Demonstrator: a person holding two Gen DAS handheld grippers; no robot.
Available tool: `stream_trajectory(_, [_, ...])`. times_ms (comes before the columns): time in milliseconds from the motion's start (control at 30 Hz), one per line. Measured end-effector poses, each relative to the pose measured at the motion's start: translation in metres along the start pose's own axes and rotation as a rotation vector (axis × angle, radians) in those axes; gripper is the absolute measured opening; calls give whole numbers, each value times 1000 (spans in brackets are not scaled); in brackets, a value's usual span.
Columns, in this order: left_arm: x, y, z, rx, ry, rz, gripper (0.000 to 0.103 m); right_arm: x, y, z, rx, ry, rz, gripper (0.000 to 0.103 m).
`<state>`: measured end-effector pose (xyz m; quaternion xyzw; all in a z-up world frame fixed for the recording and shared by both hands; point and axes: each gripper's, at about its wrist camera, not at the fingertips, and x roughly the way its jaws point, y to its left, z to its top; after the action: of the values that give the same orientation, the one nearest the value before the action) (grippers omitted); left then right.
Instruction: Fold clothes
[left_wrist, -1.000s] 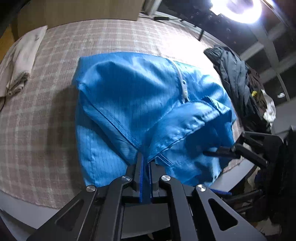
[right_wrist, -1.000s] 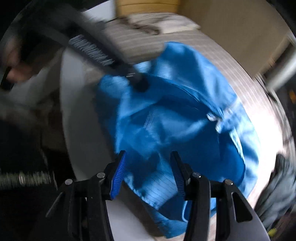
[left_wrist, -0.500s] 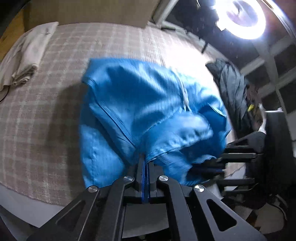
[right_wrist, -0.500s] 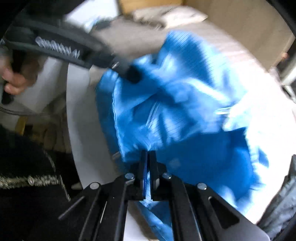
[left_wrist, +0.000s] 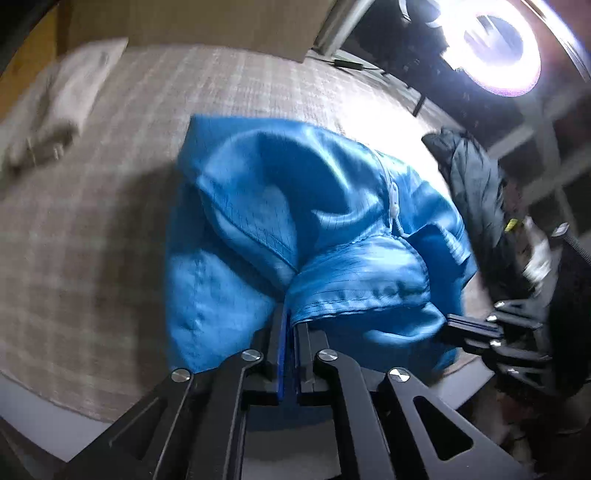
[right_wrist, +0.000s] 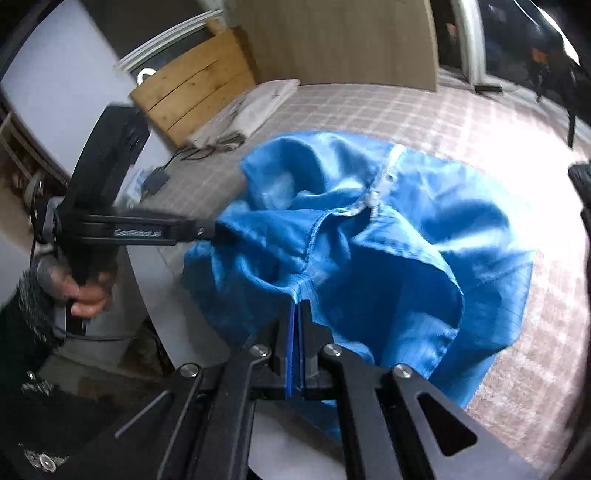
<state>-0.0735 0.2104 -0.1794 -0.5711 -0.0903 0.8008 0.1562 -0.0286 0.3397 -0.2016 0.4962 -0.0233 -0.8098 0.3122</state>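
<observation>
A blue zip-up garment (left_wrist: 295, 229) lies bunched on the checked tablecloth (left_wrist: 110, 184), its white zipper (left_wrist: 394, 199) facing up. My left gripper (left_wrist: 290, 314) is shut on the garment's near hem and lifts it. My right gripper (right_wrist: 297, 306) is shut on another part of the same hem. The garment also shows in the right wrist view (right_wrist: 406, 236). Each gripper shows in the other's view, the right one (left_wrist: 469, 326) at the right, the left one (right_wrist: 207, 230) at the left.
A folded beige cloth (left_wrist: 59, 110) lies at the table's far left. A dark jacket (left_wrist: 476, 192) is heaped at the far right edge. A wooden board (right_wrist: 192, 88) leans beyond the table. A ring light (left_wrist: 495, 48) glares above.
My right gripper was open a second ago, then shut on the hem. Both grippers have since lifted the near hem, and the garment has bunched up toward the far side.
</observation>
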Motion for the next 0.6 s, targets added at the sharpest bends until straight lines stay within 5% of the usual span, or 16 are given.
stream_trajectory(100, [6, -7, 11, 51, 32, -72, 8, 9, 12, 1, -91, 86, -37, 2])
stream_trajectory(233, [-3, 7, 16, -4, 18, -118, 8, 5, 24, 1, -216, 197, -100, 12])
stream_trajectory(267, [-8, 9, 12, -7, 13, -125, 15, -6, 25, 3, -219, 177, -99, 18])
stream_trajectory(333, [-15, 10, 4, -11, 6, -126, 29, -15, 28, 16, -235, 123, -120, 51])
stream_trajectory(433, [-14, 12, -7, -31, -1, -115, 30, -17, 33, 32, -306, 85, -166, 53])
stream_trajectory(600, [-6, 12, -10, -46, -27, -107, 30, 34, 49, 47, -512, 186, -221, 53])
